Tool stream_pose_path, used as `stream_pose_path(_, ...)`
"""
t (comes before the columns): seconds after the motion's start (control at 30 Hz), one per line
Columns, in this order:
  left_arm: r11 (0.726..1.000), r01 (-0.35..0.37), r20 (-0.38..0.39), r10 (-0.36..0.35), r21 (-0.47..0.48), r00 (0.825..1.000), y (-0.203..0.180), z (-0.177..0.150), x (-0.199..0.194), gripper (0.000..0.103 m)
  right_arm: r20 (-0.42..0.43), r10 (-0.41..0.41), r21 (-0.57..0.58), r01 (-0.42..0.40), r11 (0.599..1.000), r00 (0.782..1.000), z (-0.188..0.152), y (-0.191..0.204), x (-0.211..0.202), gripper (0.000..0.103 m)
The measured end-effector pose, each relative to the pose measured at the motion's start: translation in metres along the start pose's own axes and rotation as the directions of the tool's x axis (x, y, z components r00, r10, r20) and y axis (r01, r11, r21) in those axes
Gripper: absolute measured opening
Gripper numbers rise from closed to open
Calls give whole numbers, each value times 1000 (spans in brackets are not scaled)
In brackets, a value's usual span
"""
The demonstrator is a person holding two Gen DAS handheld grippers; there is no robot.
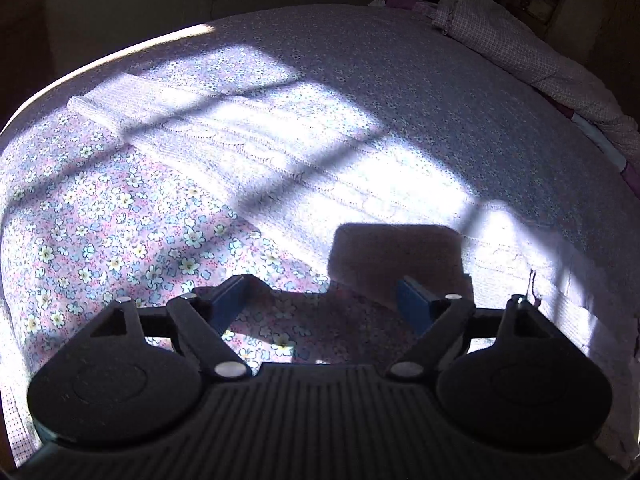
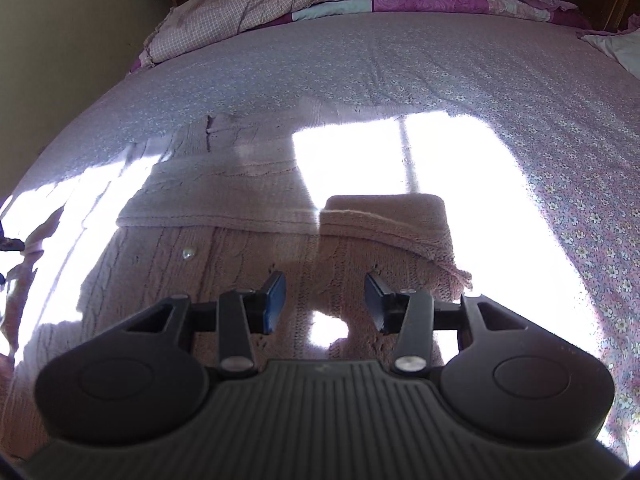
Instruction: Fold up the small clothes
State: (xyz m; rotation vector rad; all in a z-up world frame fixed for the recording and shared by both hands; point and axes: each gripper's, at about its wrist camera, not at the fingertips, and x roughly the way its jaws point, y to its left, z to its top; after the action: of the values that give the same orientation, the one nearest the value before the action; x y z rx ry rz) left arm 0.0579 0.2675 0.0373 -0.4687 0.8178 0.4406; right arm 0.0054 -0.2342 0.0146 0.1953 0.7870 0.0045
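Note:
A pale pink cable-knit sweater (image 1: 280, 152) lies flat on the flowered bed sheet (image 1: 100, 240), and one sleeve (image 1: 100, 108) reaches to the far left. My left gripper (image 1: 320, 300) is open wide above the sweater's near edge, with nothing between its blue pads. In the right wrist view the same sweater (image 2: 224, 248) fills the foreground. A sleeve (image 2: 384, 216) is folded over its body and a small button (image 2: 188, 254) shows. My right gripper (image 2: 326, 300) hovers over the knit, its jaws partly apart and holding nothing.
A bunched pink checked quilt (image 2: 280, 4) lies across the far end of the bed, also seen as the quilt (image 1: 500, 40). A white pillow (image 2: 616, 48) sits at the far right. The bed's edge (image 1: 100, 60) meets a wall on the left. Harsh window light washes out part of the fabric.

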Motion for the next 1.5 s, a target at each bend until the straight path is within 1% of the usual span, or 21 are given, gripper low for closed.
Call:
stream_pose_path(0.13,991,40,30,-37,-125,999,24,19,15,87,-2,-9,6,9,1000,1000,-1,0,1,46)
stream_pose_path(0.23,980,60,35,-55,-189,998,35,33,27,88,-10,-14,20,14,1000,1000,-2,-3,4,46)
stream_pose_path(0.3,973,76,48,-67,-219,997,38,40,32,91,-14,-15,26,16,1000,1000,-3,-3,6,46)
stream_pose_path(0.47,975,77,88,-59,-209,994,37,58,46,92,-16,-19,25,20,999,1000,-3,-3,11,46)
stream_pose_path(0.53,987,66,106,-51,-146,993,31,62,52,91,-11,-24,27,24,999,1000,-3,-3,12,46)
stream_pose_path(0.57,993,48,115,-36,-105,993,27,63,56,90,-9,-28,27,28,999,1000,-3,-3,12,46)
stream_pose_path(0.63,999,7,139,-2,-37,990,18,65,62,83,-8,-40,25,40,999,999,-3,-4,13,46)
stream_pose_path(0.67,1000,-16,152,16,-1,988,13,65,64,81,-8,-41,28,41,999,999,-3,-4,14,46)
stream_pose_path(0.77,993,-74,194,56,88,979,9,57,69,70,-10,-39,43,39,998,999,-5,-4,15,46)
stream_pose_path(0.83,988,-103,218,76,117,973,7,51,68,57,-12,-42,43,43,998,999,-6,-4,16,45)
stream_pose_path(0.87,986,-105,223,74,130,972,7,51,68,52,-12,-44,40,44,998,999,-6,-3,17,45)
stream_pose_path(0.9,984,-102,226,68,143,972,8,48,65,42,-12,-46,38,46,998,999,-6,-3,17,45)
stream_pose_path(0.93,983,-102,228,65,153,971,7,49,64,29,-11,-48,37,48,998,999,-4,-2,17,46)
stream_pose_path(1.0,979,-97,232,55,178,971,2,48,60,16,-7,-51,34,52,998,999,-4,-1,17,46)
stream_pose_path(1.03,979,-92,237,46,183,971,1,48,57,14,-3,-52,35,52,998,999,-5,-2,17,46)
stream_pose_path(1.13,979,-67,260,15,193,965,-2,44,44,13,4,-49,38,49,998,999,-6,0,15,46)
stream_pose_path(1.3,984,12,306,-66,176,950,-6,39,14,13,20,-45,46,44,998,999,-6,-3,11,46)
stream_pose_path(1.5,983,112,327,-154,143,933,-15,34,-15,13,38,-38,68,36,997,999,-7,-6,5,46)
